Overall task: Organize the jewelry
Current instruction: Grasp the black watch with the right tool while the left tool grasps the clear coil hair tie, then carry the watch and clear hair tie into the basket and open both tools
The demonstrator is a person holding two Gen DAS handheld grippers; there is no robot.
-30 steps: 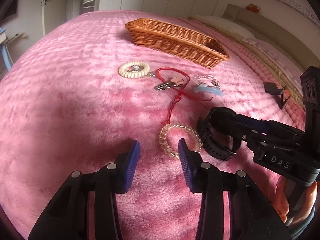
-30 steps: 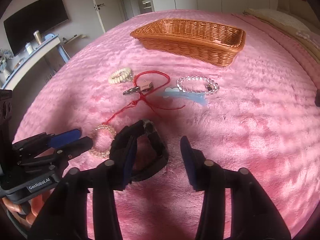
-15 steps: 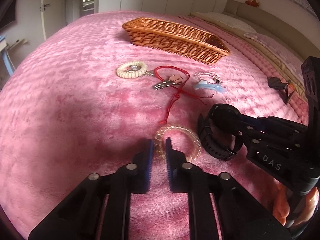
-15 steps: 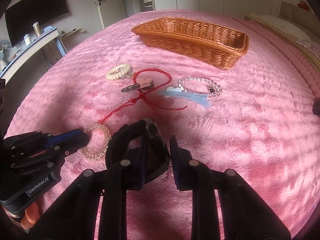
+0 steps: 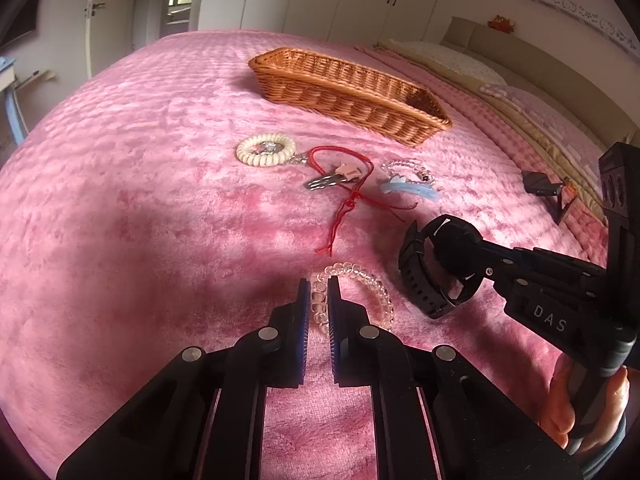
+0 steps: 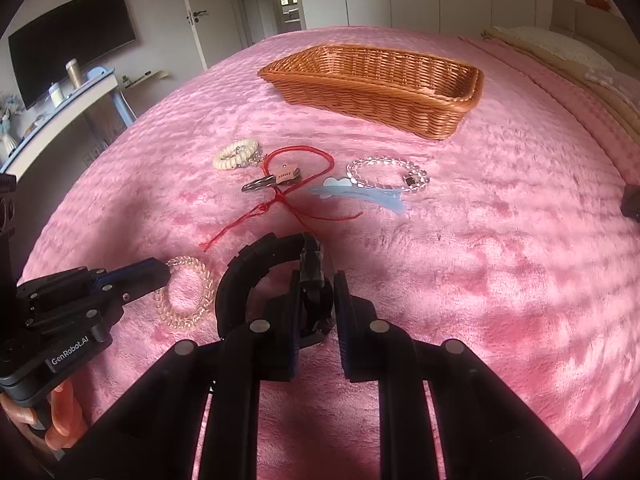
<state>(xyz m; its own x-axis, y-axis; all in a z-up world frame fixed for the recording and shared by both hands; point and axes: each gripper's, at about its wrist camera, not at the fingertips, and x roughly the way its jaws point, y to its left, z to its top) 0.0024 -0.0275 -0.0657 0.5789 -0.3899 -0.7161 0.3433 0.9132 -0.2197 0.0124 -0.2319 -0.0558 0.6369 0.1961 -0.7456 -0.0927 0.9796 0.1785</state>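
1. The wicker basket [image 6: 372,80] stands at the far side of the pink bedspread [image 6: 500,260]. The part of its interior that shows holds nothing visible; the near wall hides the rest of the floor.
2. Between the basket and the grippers, loose items lie on the bedspread: a cream coil bracelet [image 5: 265,150] at far left, a red cord [image 5: 352,196] looped around a hair clip [image 5: 332,178], a light blue clip [image 6: 360,196], and a clear bead bracelet [image 6: 386,174] to the right, touching the blue clip.
3. The clear coil bracelet [image 5: 356,292] lies nearest, on the left. Its left arc passes between the fingers of the left gripper [image 5: 319,300]; the rest of the ring extends to the right of that gripper.
4. The left gripper's jaws are closing and stand almost together, with the pads pressing the coil on both sides.
5. The black watch [image 6: 256,272] lies just right of the clear coil bracelet, standing on its edge. Its case sits between the fingers of the right gripper [image 6: 316,308], and its strap arches out to the left.
6. The right gripper's jaws are closing and stand narrow, with the watch case clamped between the pads.
7. Both grippers angle downward at the bedspread, side by side.
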